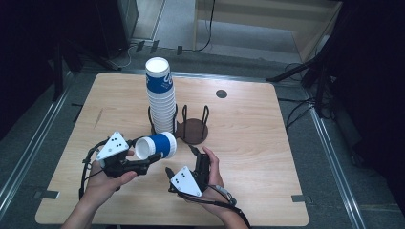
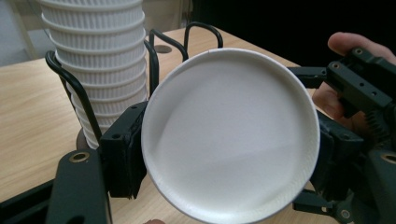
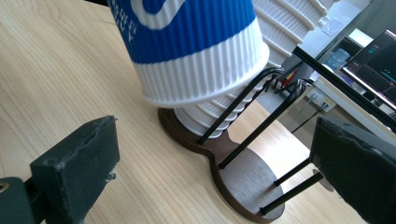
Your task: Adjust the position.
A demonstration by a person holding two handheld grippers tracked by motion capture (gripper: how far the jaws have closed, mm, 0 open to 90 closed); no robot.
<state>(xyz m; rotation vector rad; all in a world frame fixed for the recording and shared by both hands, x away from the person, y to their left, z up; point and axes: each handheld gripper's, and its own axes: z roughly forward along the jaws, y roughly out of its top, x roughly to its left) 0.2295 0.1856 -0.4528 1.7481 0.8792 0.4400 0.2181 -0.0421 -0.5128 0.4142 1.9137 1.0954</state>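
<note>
One blue cup [image 1: 156, 145] lies sideways, clamped in the left gripper [image 1: 143, 164] fingers just in front of the cup stack [image 1: 160, 98] in its wire holder [image 1: 192, 130], whose second bay is unfilled, while the right gripper [image 1: 179, 160] hangs wide open nearby.

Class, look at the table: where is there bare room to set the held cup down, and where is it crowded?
Free: the right half of the table, between the rack and the right edge; also the far-left corner, left of the stack. The rack's right slot is bare too. Crowded: front centre, where the left tool grips the cup beside the right tool.
</note>
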